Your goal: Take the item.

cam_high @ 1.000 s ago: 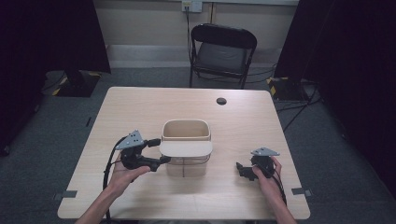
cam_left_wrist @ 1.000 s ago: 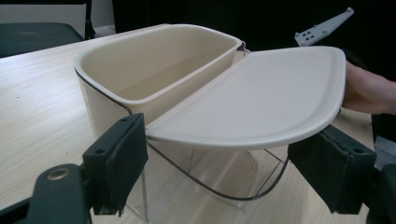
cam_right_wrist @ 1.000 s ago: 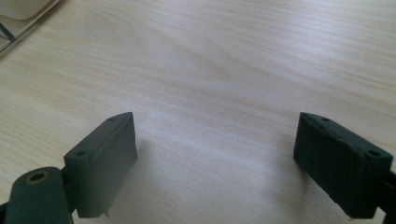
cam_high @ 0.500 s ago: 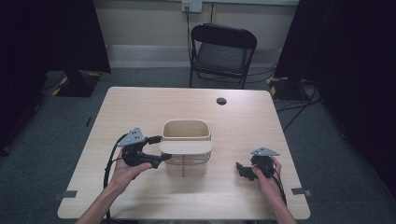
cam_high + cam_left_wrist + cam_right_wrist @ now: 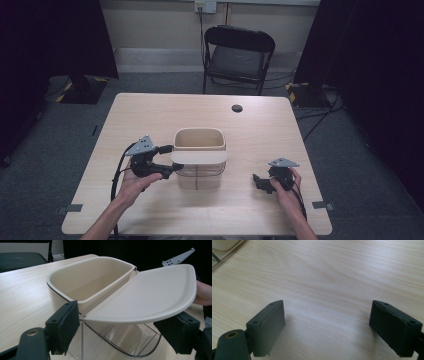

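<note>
Left tool (image 5: 167, 160) jaws wide, straddling the bin (image 5: 199, 150) lid (image 5: 200, 156) edge, just closing slightly, right tool (image 5: 260, 182) wide, empty, near worktop (image 5: 150, 115) right edge.

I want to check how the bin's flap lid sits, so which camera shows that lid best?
The left gripper view: the lid is close, lying level over the clear front half of the bin. The high view shows it small from above. The right gripper view catches just a corner of the bin.

On the table (image 5: 150, 120), the bin (image 5: 199, 150) sits between my left gripper (image 5: 169, 159) and my right gripper (image 5: 257, 181); a chair (image 5: 239, 55) stands behind.
</note>
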